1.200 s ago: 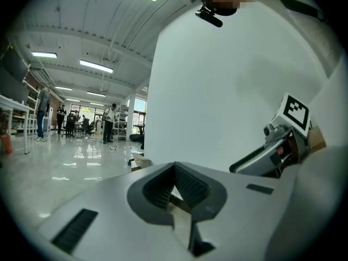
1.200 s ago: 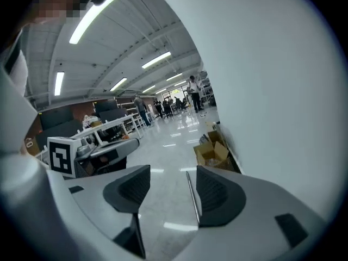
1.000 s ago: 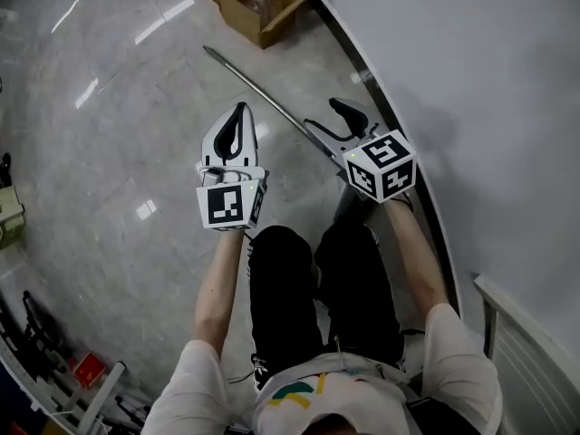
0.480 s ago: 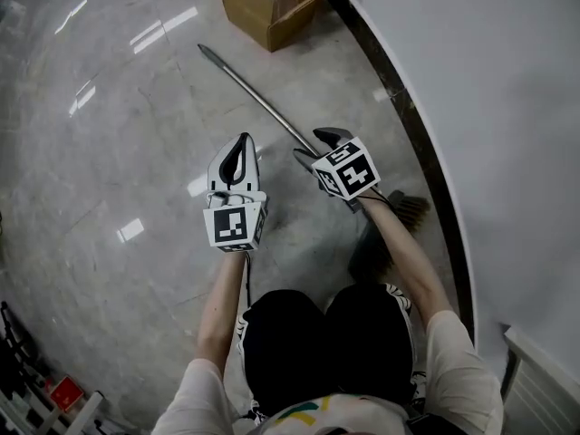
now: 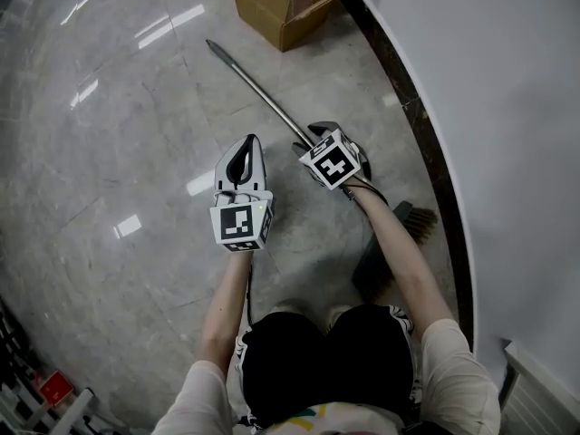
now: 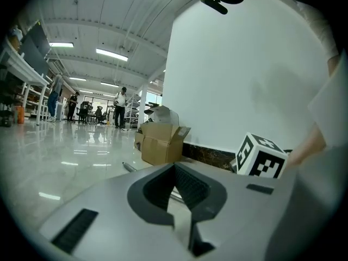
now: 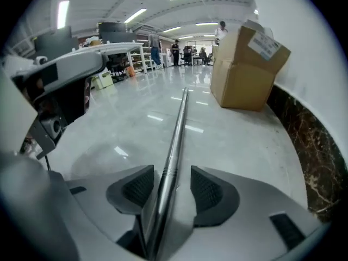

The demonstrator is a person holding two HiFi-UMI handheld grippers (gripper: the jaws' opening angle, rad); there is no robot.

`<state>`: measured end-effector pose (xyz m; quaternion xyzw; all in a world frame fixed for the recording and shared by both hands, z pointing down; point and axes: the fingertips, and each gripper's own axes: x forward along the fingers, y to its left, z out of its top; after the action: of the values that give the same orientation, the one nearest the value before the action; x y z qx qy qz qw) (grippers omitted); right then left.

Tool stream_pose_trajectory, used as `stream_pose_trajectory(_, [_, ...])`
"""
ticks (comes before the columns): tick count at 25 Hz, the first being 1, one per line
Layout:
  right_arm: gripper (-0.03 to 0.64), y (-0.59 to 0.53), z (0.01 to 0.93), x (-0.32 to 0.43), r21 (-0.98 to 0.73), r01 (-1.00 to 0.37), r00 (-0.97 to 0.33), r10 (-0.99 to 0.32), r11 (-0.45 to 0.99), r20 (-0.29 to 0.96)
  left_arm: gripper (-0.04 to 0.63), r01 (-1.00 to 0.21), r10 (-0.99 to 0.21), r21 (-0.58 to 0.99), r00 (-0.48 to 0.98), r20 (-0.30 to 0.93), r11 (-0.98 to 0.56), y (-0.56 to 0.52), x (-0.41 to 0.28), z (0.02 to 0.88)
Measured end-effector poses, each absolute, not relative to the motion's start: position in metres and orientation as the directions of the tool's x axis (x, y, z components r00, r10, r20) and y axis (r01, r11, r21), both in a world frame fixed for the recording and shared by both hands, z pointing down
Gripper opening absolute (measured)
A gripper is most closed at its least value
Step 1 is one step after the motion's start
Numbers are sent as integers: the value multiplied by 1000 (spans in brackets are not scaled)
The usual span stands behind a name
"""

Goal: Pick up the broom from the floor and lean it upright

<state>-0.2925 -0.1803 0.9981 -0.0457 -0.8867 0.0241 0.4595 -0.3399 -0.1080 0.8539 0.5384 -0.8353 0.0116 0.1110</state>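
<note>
Polished marble floor [image 5: 136, 152] runs along a curved white wall [image 5: 507, 80], where the broom [image 5: 263, 93] lies flat. Its steel handle stretches straight ahead of the right hand-held gripper [image 5: 317, 139], tip toward a cardboard box [image 5: 290, 3]. The bristle head [image 5: 415, 217] lies behind that hand-held gripper, partly hidden by the person's forearm [image 5: 399, 252]. The right jaws straddle the handle and are closing, pads not quite touching it. Just beside it, off the broom, the left hand-held gripper [image 5: 243, 148] hangs with jaws together on nothing.
</note>
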Motion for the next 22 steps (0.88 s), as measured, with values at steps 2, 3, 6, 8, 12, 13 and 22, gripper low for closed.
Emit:
stream_pose_trajectory(2, [216,-181,1000,-293,-60,35,-577,69,998,813,46,-907,-898,90,-388,206,412,-108,-338,855])
stream_pose_trajectory(3, [208,-182,1000,-293,-62,17,-568,61,998,821,46,-908,-899,85,-386,208,410,-108,-337,854])
stream_pose_trajectory(6, [142,-184,998,-295,-65,-18,-525,46,998,850,44,-910,-901,81,-386,200,408,-107,-337,849])
stream_pose_trajectory(8, [104,-184,996,-296,-64,-41,-512,34,997,858,46,-911,-902,75,-385,196,405,-108,-338,846])
stream_pose_trajectory(12, [95,-175,984,-293,-48,-56,-542,10,997,840,46,-899,-886,64,-411,212,433,-104,-345,840])
stream_pose_trajectory(13, [95,-173,975,-293,-45,-59,-564,4,997,826,44,-899,-887,61,-414,207,434,-103,-347,834])
stream_pose_trajectory(22, [94,-203,818,-282,-11,-216,-767,-162,976,620,44,-911,-902,-24,-410,135,411,-103,-364,739])
